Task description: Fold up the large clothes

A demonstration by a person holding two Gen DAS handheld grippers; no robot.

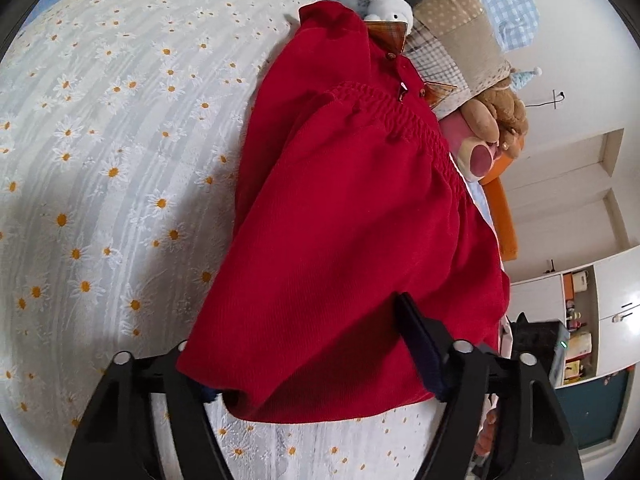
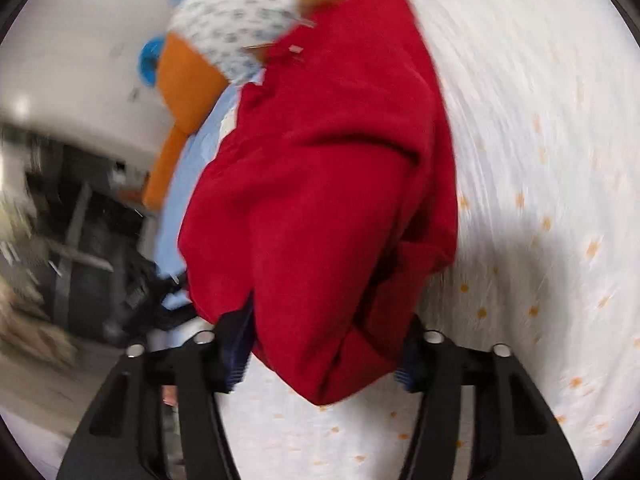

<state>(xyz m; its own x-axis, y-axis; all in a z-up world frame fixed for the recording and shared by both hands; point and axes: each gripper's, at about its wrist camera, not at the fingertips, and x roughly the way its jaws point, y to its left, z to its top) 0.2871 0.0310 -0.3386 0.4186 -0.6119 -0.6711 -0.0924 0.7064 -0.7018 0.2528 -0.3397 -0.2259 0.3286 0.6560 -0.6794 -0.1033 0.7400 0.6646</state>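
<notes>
A red corduroy dress (image 1: 344,208) with a smocked waist and plaid collar lies on a white daisy-print bedspread (image 1: 100,140). My left gripper (image 1: 316,360) has its fingers wide apart, with the dress's near hem lying between them; one finger (image 1: 420,344) rests on top of the cloth. In the blurred right wrist view the same red dress (image 2: 332,200) is bunched and folded between the fingers of my right gripper (image 2: 324,356), which also stand wide apart around the cloth.
Pillows (image 1: 452,20), a white plush toy (image 1: 390,6) and a brown teddy bear (image 1: 496,112) lie at the head of the bed. An orange bed frame (image 1: 504,216) and white cabinets (image 1: 580,300) stand beyond the bed's edge.
</notes>
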